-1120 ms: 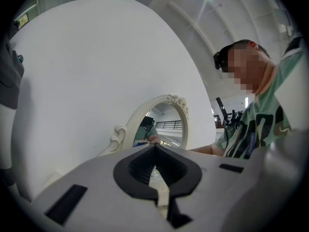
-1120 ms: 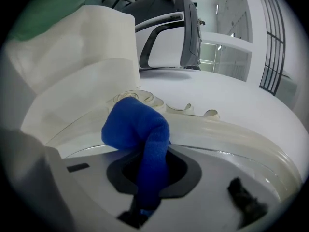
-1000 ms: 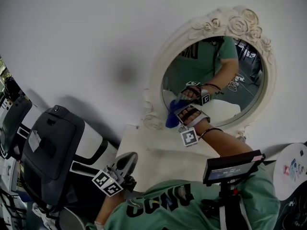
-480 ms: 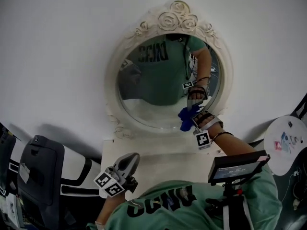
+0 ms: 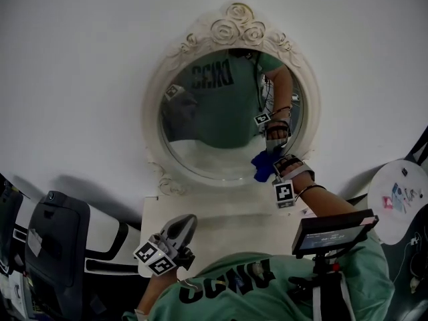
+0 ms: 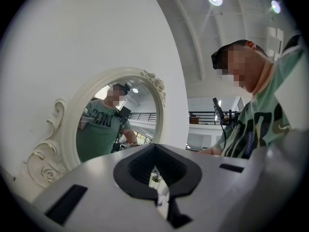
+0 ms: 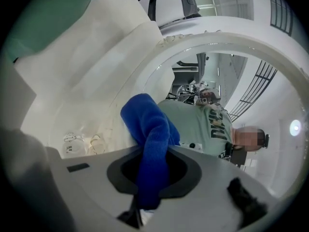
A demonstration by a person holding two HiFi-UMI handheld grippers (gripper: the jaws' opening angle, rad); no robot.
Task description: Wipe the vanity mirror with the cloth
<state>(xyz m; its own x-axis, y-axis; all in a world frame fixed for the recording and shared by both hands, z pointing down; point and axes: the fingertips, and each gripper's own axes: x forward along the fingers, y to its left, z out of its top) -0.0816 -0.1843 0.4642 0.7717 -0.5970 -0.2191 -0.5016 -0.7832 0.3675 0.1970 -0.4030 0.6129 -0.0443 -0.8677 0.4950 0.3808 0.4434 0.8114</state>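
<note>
The oval vanity mirror [image 5: 221, 112] in its ornate white frame [image 5: 231, 27] stands against the wall at the back of a white table. My right gripper [image 5: 269, 168] is shut on a blue cloth [image 5: 262, 166], which presses on the lower right of the glass. In the right gripper view the cloth [image 7: 150, 134] bulges out between the jaws of that gripper [image 7: 145, 204], against the glass inside the frame's rim [image 7: 231, 45]. My left gripper [image 5: 184, 219] hovers low over the table's front left, shut and empty. In the left gripper view its jaws [image 6: 157, 197] face the mirror [image 6: 116, 122].
The white tabletop [image 5: 227, 223] lies under the mirror. A black and white chair [image 5: 63, 236] stands at the left. A small screen on a stand [image 5: 332, 229] sits by my right arm, and a round white table [image 5: 401, 199] is at the far right.
The right gripper has carried the blue cloth from the lower left of the glass to its lower right. The view has swung so the mirror sits centred. The left gripper has barely moved.
</note>
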